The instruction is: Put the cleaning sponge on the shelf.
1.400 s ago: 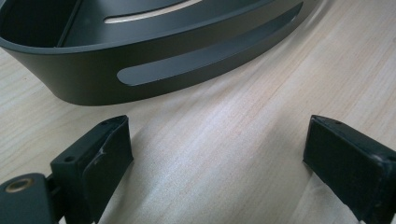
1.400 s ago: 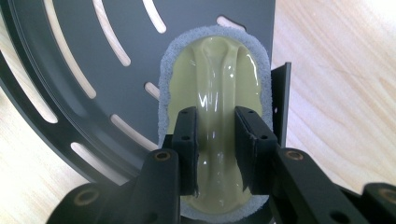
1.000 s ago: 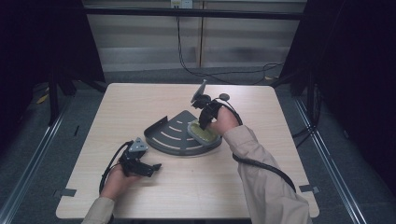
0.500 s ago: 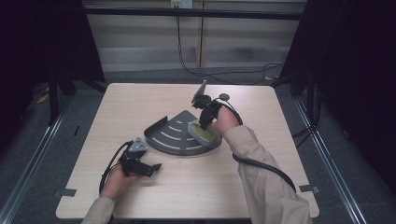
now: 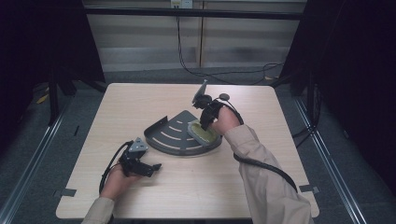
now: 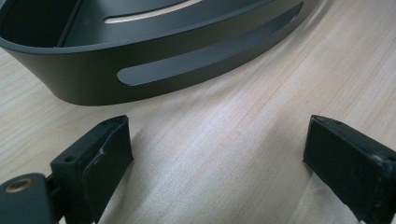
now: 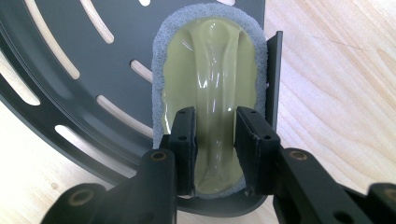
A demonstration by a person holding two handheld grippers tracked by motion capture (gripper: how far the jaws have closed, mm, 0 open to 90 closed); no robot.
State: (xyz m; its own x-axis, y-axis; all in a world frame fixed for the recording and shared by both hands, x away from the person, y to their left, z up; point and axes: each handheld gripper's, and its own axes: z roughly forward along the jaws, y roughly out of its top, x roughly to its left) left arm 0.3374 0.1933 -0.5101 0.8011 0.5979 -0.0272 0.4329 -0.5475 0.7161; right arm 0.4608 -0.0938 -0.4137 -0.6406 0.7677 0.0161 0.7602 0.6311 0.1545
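A dark grey quarter-round slotted tray [image 5: 163, 135] lies mid-table. In its right corner rests a scrubber [image 5: 205, 135], a grey pad with a yellow-green plastic top [image 7: 210, 60]. My right gripper [image 7: 215, 135] reaches down onto it, jaws closed on the raised ridge along the scrubber's top. They have just been opening a little, with the ridge still between the pads. My left gripper [image 5: 156, 167] lies low on the table near the front left. Its jaws [image 6: 217, 154] stand wide open on bare wood, a short way from the tray's curved outer wall [image 6: 154, 70].
The scrubber sits tight against the tray's straight side wall [image 7: 274, 79]. A small dark upright object [image 5: 201, 93] stands on the table just behind the right hand. Cables trail from both grippers across the light wooden table [image 5: 261, 116].
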